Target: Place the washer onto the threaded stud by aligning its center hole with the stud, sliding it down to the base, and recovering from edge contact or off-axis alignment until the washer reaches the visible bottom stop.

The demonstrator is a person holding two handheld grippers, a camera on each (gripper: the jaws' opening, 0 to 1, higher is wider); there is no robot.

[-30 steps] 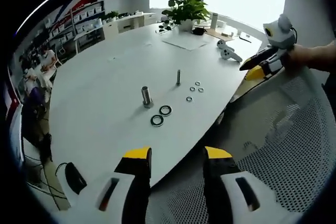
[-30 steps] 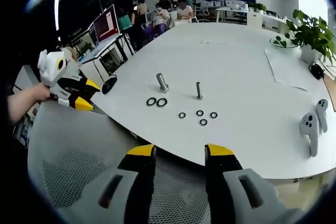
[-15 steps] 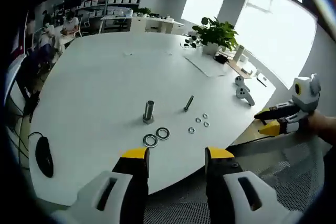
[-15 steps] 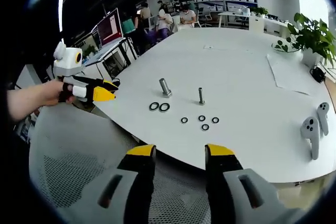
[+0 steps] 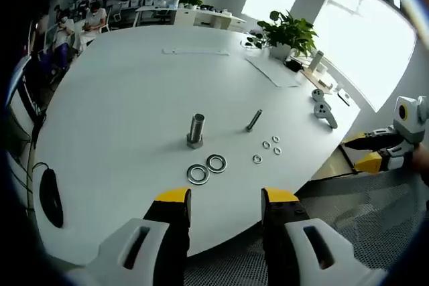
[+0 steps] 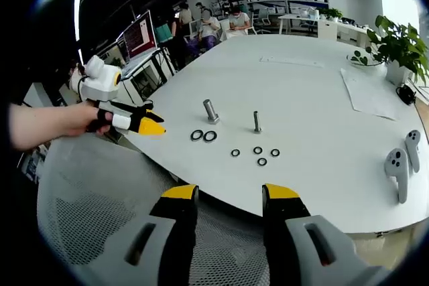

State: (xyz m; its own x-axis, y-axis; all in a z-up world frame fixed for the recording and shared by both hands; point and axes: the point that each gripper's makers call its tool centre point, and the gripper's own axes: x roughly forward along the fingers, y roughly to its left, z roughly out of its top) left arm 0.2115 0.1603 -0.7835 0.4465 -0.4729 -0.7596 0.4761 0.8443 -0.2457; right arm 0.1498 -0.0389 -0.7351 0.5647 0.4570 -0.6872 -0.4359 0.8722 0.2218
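Ahead of both spread, empty tongs (image 5: 218, 197) (image 6: 222, 191): flat washers (image 5: 206, 169) on bench (image 5: 120, 118); likely thin, stiff, slippery; pinch at rim.

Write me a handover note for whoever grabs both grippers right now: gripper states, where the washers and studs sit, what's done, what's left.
Left gripper: open, holding nothing, short of the table edge.
Right gripper: open, holding nothing, over the mesh chair.
On the white table: thick stud and thin stud stand upright, both bare. Two large washers lie side by side in front of the thick stud; four small washers lie loose in front of the thin stud.
Done: nothing seated yet.
Left: pick a washer, align its hole, slide it down to the base.
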